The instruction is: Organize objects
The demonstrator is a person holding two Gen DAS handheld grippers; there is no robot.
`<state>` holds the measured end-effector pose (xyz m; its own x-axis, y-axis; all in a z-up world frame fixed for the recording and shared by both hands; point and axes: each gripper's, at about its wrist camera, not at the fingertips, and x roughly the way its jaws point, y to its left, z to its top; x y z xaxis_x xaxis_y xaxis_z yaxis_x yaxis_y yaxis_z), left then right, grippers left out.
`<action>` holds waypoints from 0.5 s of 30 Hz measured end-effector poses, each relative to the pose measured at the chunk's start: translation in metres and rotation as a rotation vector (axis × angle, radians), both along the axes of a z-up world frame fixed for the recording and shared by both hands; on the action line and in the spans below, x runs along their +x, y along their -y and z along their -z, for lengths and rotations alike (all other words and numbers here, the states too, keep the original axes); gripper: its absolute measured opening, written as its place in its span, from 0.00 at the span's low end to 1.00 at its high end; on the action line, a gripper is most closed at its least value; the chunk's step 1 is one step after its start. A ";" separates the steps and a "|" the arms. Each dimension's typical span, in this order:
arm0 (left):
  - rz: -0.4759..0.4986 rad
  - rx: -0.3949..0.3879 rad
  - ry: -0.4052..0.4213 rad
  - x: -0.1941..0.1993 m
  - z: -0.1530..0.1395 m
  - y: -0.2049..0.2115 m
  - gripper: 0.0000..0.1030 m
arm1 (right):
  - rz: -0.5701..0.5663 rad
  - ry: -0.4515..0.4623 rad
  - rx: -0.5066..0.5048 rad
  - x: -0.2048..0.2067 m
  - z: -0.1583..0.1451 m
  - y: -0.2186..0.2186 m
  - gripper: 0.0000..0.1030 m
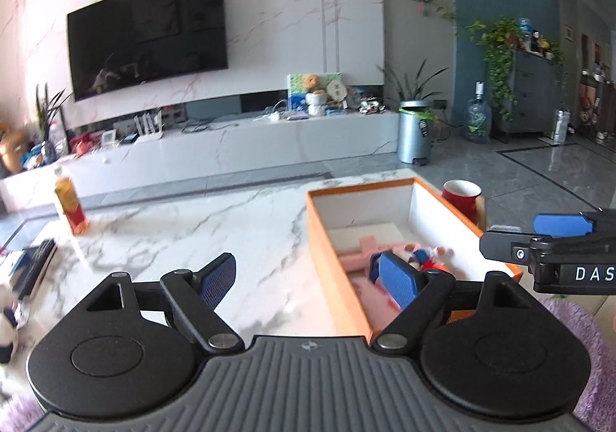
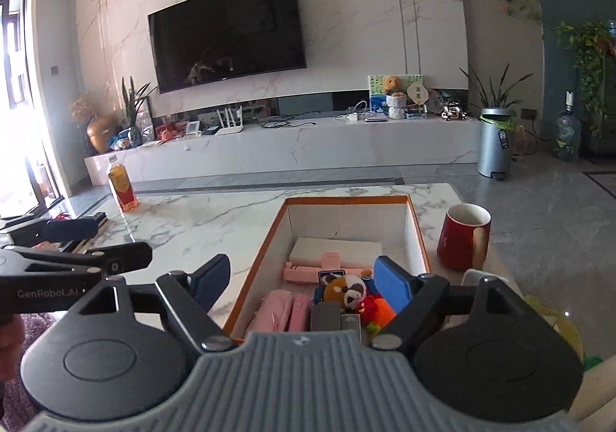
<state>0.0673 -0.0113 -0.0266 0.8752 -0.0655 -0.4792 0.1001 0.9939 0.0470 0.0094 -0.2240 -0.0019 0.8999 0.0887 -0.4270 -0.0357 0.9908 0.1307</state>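
The left gripper [image 1: 308, 278] sits nearest, jaws spread wide with nothing between them, over the marble table [image 1: 215, 224] at the near edge of the orange box [image 1: 327, 255]. The right gripper [image 2: 304, 285] also has its jaws apart and empty, above the box's contents: a plush animal toy [image 2: 344, 289], pink items [image 2: 285, 310] and a white pad [image 2: 335, 249]. A red mug [image 2: 462, 235] stands just right of the box; an amber bottle [image 2: 122, 187] stands well apart, far left.

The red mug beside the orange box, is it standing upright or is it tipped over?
Upright. The red mug stands on its base on the marble table, its open mouth facing up, right of the orange box.
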 end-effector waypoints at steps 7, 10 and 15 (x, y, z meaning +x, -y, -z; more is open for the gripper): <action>-0.075 0.010 -0.067 -0.011 0.033 -0.010 0.94 | 0.023 -0.031 0.016 -0.005 0.032 -0.016 0.84; -0.080 0.009 -0.090 -0.015 0.042 -0.014 0.94 | 0.026 -0.039 -0.006 -0.005 0.037 -0.020 0.86; -0.082 -0.004 -0.100 -0.018 0.052 -0.019 0.94 | 0.031 -0.061 -0.013 -0.004 0.045 -0.027 0.87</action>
<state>0.0492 0.0073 -0.0790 0.8255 0.0020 -0.5643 0.0229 0.9991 0.0370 0.0058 -0.1974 -0.0465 0.8745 0.0555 -0.4818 0.0022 0.9930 0.1184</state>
